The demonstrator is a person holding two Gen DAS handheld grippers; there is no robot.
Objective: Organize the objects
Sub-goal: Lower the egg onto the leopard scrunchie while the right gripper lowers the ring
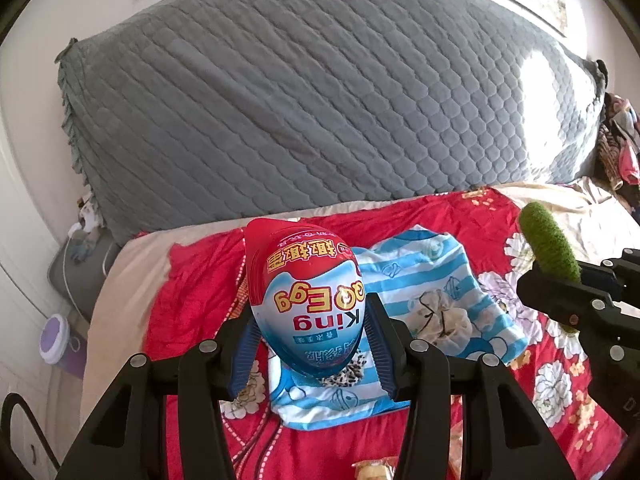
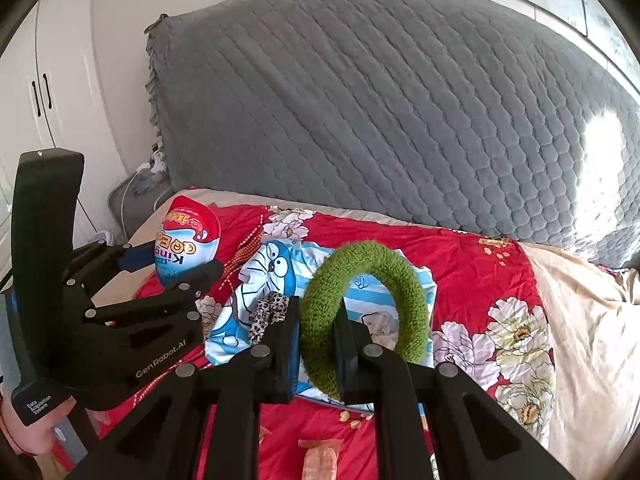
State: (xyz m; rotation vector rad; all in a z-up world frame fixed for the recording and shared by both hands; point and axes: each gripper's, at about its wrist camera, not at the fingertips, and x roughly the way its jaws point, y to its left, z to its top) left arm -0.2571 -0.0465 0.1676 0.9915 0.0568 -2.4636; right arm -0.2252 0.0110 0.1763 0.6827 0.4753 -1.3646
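A light, slick foil-wrapped toy egg (image 1: 306,300) is being pinched at mid-body by the left gripper (image 1: 310,332) above the bed's near left, w/ a soft green ring (image 2: 362,312) being squeezed by the right gripper (image 2: 318,344).

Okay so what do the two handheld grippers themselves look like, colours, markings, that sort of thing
Both are matte black plastic with angular cut-out linkage arms joined by round silver pivot pins. The left gripper has ribbed blue pads inside its fingers; the right gripper has blue pads too. From the right wrist view, the left one's body reads "GenRobot.AI" in white, and its handle reads "Data Acquisition System". No cables are visible.
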